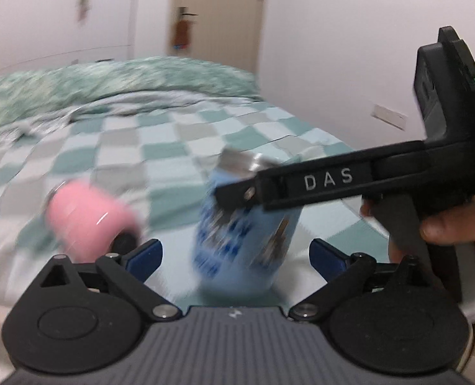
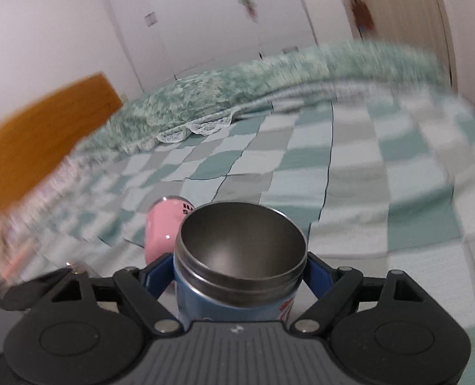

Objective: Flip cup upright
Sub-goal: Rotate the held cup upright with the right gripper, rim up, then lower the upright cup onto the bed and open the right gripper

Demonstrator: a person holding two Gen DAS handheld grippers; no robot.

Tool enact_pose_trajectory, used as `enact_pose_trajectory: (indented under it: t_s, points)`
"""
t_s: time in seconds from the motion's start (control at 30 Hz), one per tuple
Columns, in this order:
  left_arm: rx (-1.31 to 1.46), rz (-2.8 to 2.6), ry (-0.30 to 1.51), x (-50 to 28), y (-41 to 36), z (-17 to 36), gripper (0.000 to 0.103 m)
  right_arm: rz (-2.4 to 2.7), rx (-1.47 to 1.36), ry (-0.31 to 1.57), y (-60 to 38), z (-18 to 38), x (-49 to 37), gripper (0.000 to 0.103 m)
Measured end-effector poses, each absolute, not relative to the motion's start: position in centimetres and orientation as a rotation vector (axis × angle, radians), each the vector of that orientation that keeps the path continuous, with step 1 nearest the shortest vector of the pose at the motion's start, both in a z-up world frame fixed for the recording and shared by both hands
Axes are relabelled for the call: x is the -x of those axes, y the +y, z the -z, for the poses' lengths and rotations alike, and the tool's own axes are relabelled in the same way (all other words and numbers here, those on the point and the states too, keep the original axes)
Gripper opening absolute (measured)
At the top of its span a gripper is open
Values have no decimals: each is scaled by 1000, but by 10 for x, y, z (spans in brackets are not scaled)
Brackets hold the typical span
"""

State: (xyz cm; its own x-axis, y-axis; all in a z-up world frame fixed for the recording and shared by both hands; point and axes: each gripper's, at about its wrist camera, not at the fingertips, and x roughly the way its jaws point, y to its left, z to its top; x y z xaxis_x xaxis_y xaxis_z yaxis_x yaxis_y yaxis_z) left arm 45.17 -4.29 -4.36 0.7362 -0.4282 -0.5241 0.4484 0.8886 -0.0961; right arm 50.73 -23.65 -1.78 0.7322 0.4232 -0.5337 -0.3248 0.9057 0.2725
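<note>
A blue printed cup (image 1: 244, 234) with a steel rim stands nearly upright on the checked bedspread, mouth up and tilted a little. My right gripper (image 1: 237, 192) comes in from the right and is shut on the blue cup near its rim. In the right wrist view the blue cup (image 2: 237, 288) sits between the blue pads (image 2: 317, 272), its steel inside (image 2: 240, 237) open toward the camera. My left gripper (image 1: 236, 256) is open, its pads on either side of the cup without touching it. A pink cup (image 1: 86, 218) lies on its side at the left; it also shows in the right wrist view (image 2: 163, 227).
The bed (image 1: 160, 147) has a teal and grey checked cover, with a rumpled green quilt (image 1: 115, 80) at the far end. A wooden headboard (image 2: 41, 138) is at the left. White walls and a door (image 1: 218, 16) stand behind. A hand (image 1: 452, 224) holds the right gripper.
</note>
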Motion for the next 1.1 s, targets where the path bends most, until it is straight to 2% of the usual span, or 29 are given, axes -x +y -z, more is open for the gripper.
enact_pose_trajectory:
  t_s: [0.17, 0.33, 0.53, 0.77, 0.93, 1.1]
  points:
    - [11, 224, 561, -412, 0, 48, 102, -395, 123, 562, -193, 18, -482, 84]
    - [31, 61, 514, -379, 29, 47, 103, -403, 285, 498, -171, 36, -457, 85]
    - [169, -3, 493, -365, 52, 39, 103, -395, 271, 545, -172, 28, -459, 85]
    - [159, -23, 432, -347, 50, 19, 103, -395, 169, 599, -182, 28, -473, 86]
    - [141, -2, 386, -329, 46, 5, 103, -364, 166, 602, -181, 20, -460, 87]
    - [150, -2, 363, -309, 44, -8, 103, -359, 179, 528, -189, -13, -420, 91]
